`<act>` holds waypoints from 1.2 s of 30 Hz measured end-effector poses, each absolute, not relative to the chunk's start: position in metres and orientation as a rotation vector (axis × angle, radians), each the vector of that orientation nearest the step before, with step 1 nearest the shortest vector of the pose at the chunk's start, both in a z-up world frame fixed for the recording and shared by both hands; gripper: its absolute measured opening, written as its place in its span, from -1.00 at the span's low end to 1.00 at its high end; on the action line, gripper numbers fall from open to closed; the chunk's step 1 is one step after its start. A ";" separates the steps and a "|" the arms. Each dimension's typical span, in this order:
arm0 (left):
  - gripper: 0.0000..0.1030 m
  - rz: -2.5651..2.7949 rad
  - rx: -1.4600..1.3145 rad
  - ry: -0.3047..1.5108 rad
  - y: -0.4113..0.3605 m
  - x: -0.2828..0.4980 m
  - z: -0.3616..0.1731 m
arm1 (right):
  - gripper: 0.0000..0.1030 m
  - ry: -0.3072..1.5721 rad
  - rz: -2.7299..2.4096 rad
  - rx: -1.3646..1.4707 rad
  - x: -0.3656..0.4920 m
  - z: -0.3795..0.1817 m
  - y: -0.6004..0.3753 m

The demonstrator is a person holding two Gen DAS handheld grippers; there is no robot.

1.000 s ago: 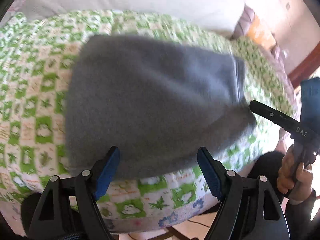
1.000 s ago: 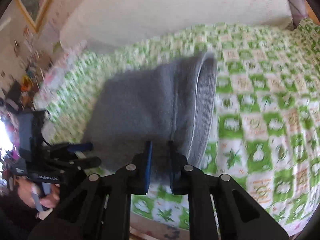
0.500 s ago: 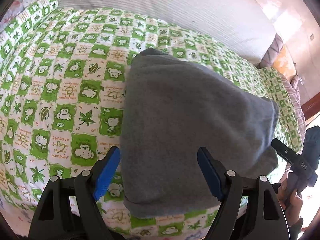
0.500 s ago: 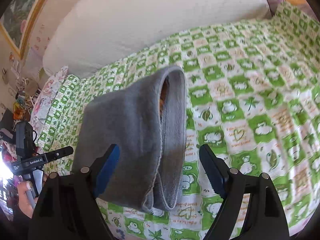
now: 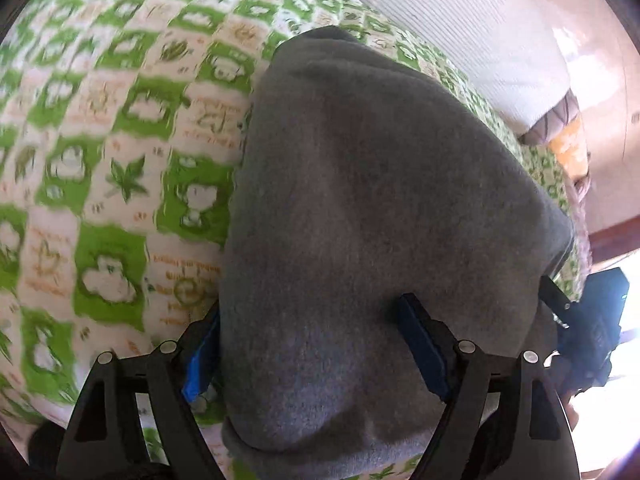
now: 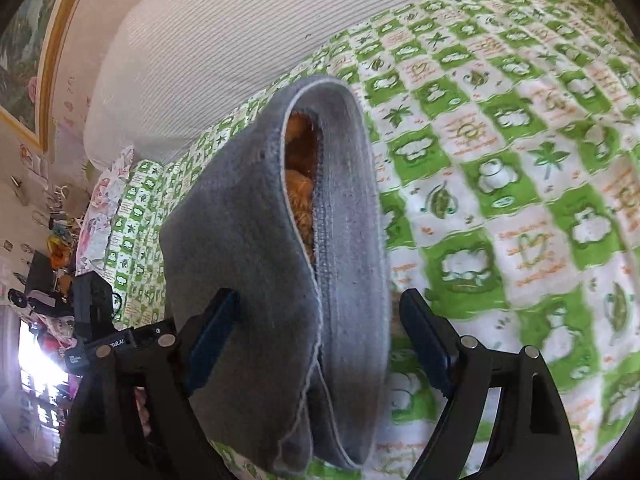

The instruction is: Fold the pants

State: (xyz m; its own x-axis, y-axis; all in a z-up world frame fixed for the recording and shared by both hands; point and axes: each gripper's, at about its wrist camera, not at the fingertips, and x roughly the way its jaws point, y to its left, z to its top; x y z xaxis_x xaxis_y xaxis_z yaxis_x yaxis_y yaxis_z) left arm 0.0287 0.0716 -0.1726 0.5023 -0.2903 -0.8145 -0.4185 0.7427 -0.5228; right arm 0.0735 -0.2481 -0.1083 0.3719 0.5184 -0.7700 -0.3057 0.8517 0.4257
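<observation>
The grey pants (image 5: 372,216) lie folded into a thick bundle on the green-and-white patterned bed cover (image 5: 100,128). My left gripper (image 5: 316,344) is open, its jaws wide apart around the bundle's near corner, the left finger partly under the cloth edge. In the right wrist view the pants (image 6: 248,264) show their waistband end with an orange lining (image 6: 300,184) inside. My right gripper (image 6: 320,336) is open, its jaws on either side of the waistband end, not pinching it. The right gripper also shows at the right edge of the left wrist view (image 5: 576,320).
A white ribbed pillow (image 6: 248,36) lies along the far edge of the bed. A floral pillow (image 6: 104,208) and room clutter are at the left. The bed's near edge runs just under both grippers. A wall and wooden trim (image 5: 616,236) are at the right.
My right gripper has opened and let go of the pants. Both grippers have moved in closer and lower over the folded bundle.
</observation>
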 end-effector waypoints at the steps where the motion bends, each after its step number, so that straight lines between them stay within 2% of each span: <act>1: 0.61 0.081 -0.800 1.065 0.071 0.023 -0.175 | 0.64 1.063 0.547 0.233 0.074 -0.109 -0.246; 4: 0.63 0.060 -0.864 1.060 0.063 0.007 -0.182 | 0.64 1.060 0.581 0.248 0.073 -0.111 -0.242; 8: 0.63 0.054 -0.809 1.059 0.050 -0.002 -0.180 | 0.64 1.055 0.599 0.244 0.072 -0.113 -0.237; 21: 0.59 0.043 -0.758 1.058 0.066 0.046 -0.169 | 0.64 1.072 0.625 0.282 0.086 -0.121 -0.229; 23: 0.20 0.026 -0.740 1.032 0.062 0.046 -0.166 | 0.61 1.070 0.627 0.272 0.086 -0.121 -0.227; 24: 0.10 0.026 -0.722 1.025 0.057 0.050 -0.161 | 0.49 1.066 0.627 0.263 0.086 -0.121 -0.225; 26: -0.27 0.052 -0.664 1.014 0.052 0.054 -0.154 | 0.28 1.062 0.632 0.257 0.085 -0.120 -0.222; 29: -0.56 0.067 -0.638 0.991 0.059 0.050 -0.145 | 0.03 1.043 0.631 0.240 0.081 -0.114 -0.219; 31: -0.62 0.064 -0.652 0.963 0.065 0.044 -0.137 | -0.10 1.025 0.631 0.237 0.078 -0.107 -0.217; 36: -0.68 0.056 -0.642 0.900 0.072 0.030 -0.119 | -0.20 0.988 0.638 0.232 0.071 -0.091 -0.209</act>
